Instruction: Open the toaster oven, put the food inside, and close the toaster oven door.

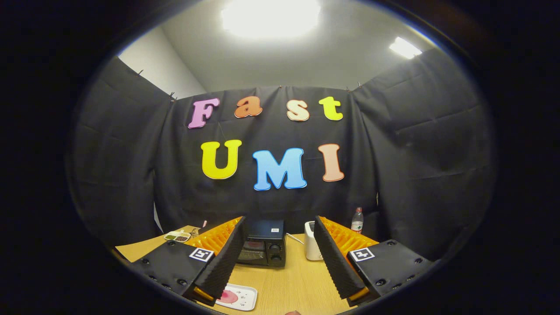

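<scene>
Claw (280, 262): we see fingers wide apart, nothing held.
Oven (262, 248): just ahead btwn fingers, door looks shut.
Food (228, 297): on tray (247, 299) by left finger.
Progress: we judge nothing done yet; all steps left.

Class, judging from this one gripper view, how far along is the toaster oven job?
Nothing looks done: the toaster oven door is shut, beyond the fingers. In hand: nothing; the gripper is open and empty above the table. Left: open the door, load the food on the white tray, then close it.
</scene>
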